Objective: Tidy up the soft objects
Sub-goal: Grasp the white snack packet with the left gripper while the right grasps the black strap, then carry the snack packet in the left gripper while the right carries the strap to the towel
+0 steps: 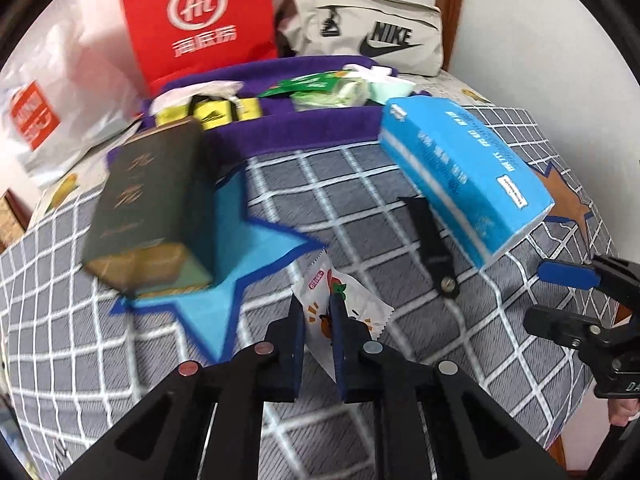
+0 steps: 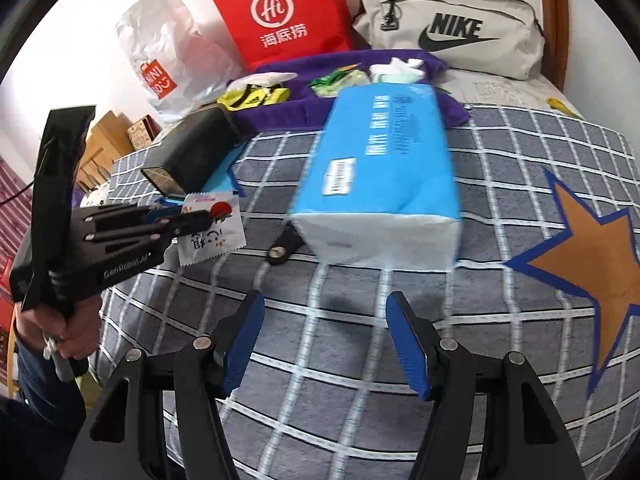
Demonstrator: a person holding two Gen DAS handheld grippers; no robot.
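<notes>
My left gripper (image 1: 318, 312) is shut on a white snack packet (image 1: 352, 312) with orange print and holds it just above the checked bedspread; the packet (image 2: 212, 232) and gripper (image 2: 188, 220) also show at the left of the right wrist view. My right gripper (image 2: 324, 344) is open and empty, a short way in front of a blue tissue pack (image 2: 380, 184) lying on the bed; the pack (image 1: 464, 176) is at the right of the left wrist view. A purple felt organizer (image 1: 280, 120) behind holds yellow and green soft items.
A dark box (image 1: 152, 200) lies on a blue star patch (image 1: 248, 248). A small black part (image 1: 432, 248) lies beside the tissue pack. A red paper bag (image 1: 200, 20), a white plastic bag (image 1: 52, 112) and a Nike pouch (image 2: 452, 28) stand at the back. An orange star patch (image 2: 588, 248) is at right.
</notes>
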